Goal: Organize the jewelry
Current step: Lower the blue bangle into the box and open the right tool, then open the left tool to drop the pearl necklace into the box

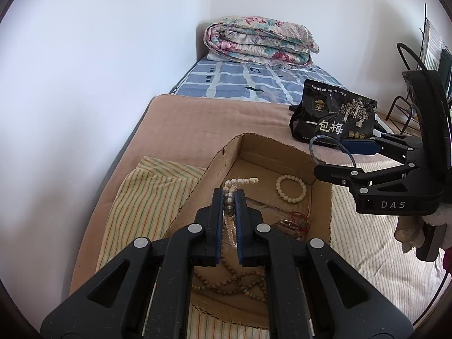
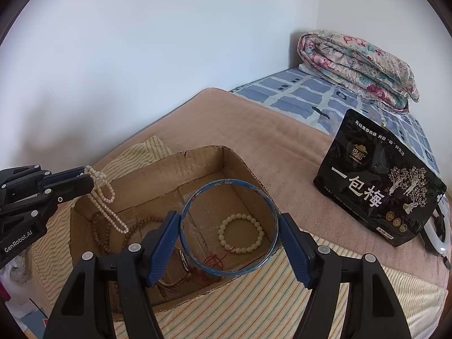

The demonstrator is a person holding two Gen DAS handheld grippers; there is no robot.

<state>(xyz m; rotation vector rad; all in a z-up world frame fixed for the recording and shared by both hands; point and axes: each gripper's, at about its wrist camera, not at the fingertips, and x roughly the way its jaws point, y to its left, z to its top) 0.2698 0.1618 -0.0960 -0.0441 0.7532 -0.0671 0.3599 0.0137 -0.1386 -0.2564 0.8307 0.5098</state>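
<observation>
Left hand-held gripper (image 1: 228,197) clamped on pearl necklace (image 2: 106,197) above cardboard box (image 2: 254,175) w/ bead bracelet (image 2: 241,233) inside; right hand-held gripper (image 2: 228,226) clamped on blue bangle (image 2: 186,206) over box.

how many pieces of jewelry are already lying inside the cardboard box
4 visible: a cream bead bracelet on the floor, a brown bead strand at one end, a watch, and a red cord piece. The grippers may hide more.

White walls (image 2: 141,56), bed (image 1: 175,118), folded floral quilt (image 1: 260,41).
</observation>
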